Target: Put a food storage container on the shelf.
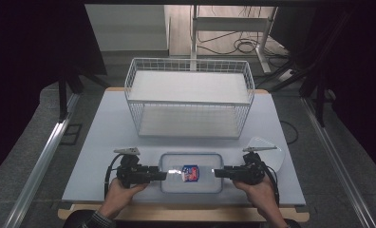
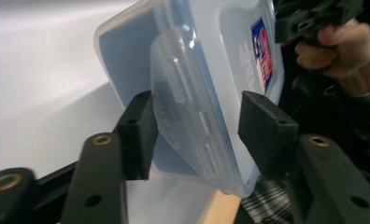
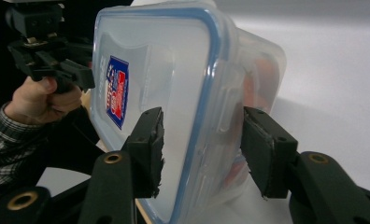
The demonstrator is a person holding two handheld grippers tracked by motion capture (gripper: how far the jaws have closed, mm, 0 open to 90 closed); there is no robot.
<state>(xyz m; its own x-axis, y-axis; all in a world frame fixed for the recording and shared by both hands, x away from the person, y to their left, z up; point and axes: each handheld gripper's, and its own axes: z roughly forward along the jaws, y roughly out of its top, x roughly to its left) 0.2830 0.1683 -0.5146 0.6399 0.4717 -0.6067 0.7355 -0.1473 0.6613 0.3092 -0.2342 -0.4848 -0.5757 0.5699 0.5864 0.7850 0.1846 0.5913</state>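
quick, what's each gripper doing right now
left gripper: shut on the food container, at its end latch
right gripper: shut on the food container's other end

Dim room, grey floor [image 1: 29,142]; white table [image 1: 105,137], desk legs [image 1: 264,42], cables [image 1: 243,46] behind

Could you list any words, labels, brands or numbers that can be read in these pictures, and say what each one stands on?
Blue, red and white sticker on the lid of the clear plastic food container: print too blurred to read.
Raised lettering moulded into the lid beside the sticker: there, but not legible.
White wire basket and white table top: no writing to be seen.
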